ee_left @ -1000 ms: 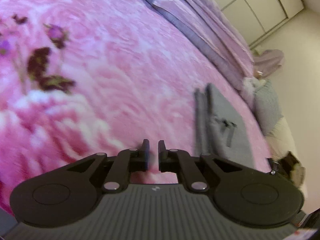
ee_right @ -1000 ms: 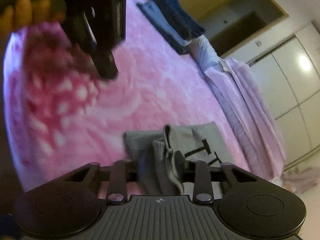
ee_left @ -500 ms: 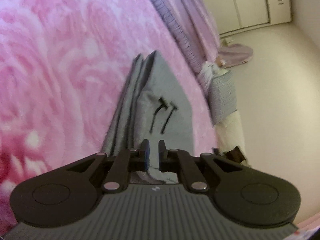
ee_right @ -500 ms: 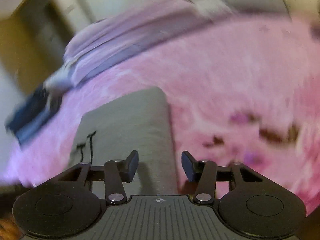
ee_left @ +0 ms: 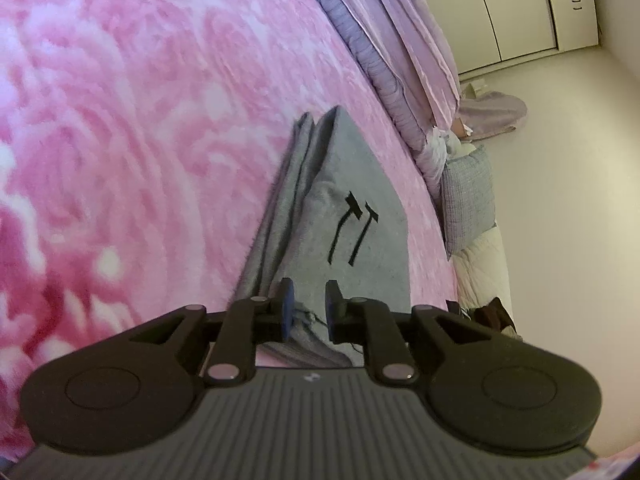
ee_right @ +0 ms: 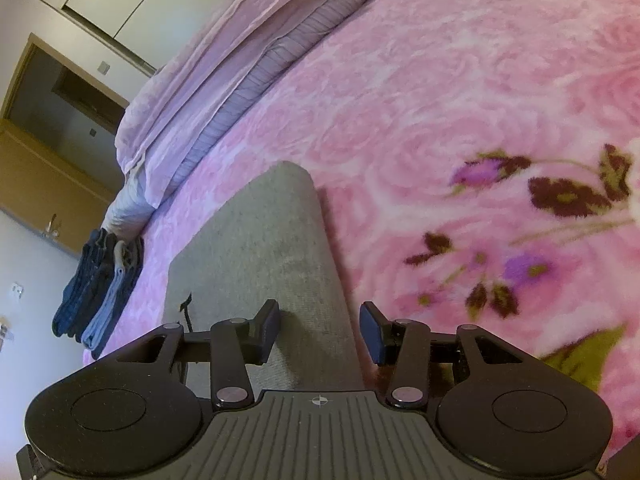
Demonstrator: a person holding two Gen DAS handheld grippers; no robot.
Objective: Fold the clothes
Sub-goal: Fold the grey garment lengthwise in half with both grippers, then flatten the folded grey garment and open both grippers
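Observation:
A grey garment [ee_left: 352,184] with black lettering lies folded flat on the pink floral blanket [ee_left: 140,120], near the bed's edge. My left gripper [ee_left: 309,292] hovers over its near end. Its jaws are opening and stand a small gap apart, with grey cloth below the gap and the pads not pressing it. In the right wrist view the same grey garment [ee_right: 264,232] shows as a long folded strip. My right gripper [ee_right: 320,312] stands open, its fingers straddling the strip's right folded edge without gripping it.
A folded lilac duvet [ee_right: 224,72] runs along the far side of the bed. A stack of folded dark blue clothes [ee_right: 100,288] sits at the bed's corner. A grey pillow [ee_left: 468,196] and bedding lie on the floor by the white wardrobe [ee_left: 520,8].
The left gripper came in over the grey garment and its shut jaws parted slightly. The right view rolled right over; the cloth bunched between its jaws now lies flat.

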